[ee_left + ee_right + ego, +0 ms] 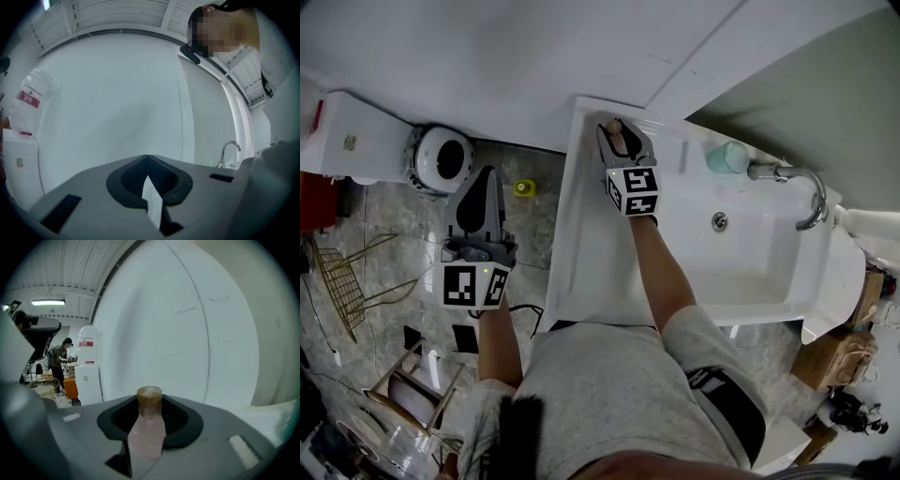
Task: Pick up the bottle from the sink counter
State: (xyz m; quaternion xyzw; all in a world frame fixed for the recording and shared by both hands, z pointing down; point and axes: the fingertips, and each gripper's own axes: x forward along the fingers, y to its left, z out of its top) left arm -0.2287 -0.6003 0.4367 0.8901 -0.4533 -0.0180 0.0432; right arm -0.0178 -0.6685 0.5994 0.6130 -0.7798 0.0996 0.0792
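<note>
A pale pink bottle (147, 432) with a brown cap stands upright between the jaws of my right gripper (149, 439), filling the gap, and the jaws are shut on its body. In the head view this gripper (623, 141) is at the far left corner of the white sink counter (581, 234), and only the bottle's cap (614, 126) shows past the jaws. My left gripper (483, 202) hangs over the floor to the left of the counter, shut with nothing in it. In its own view the left gripper (150, 197) faces a white wall.
The basin holds a chrome faucet (797, 187) and a teal cup (728, 157) at the back. A white water dispenser (356, 141) with a jug (87, 345) stands left. A small yellow object (523, 188) and a gold wire basket (342, 281) sit on the floor. A person (58, 362) stands far off.
</note>
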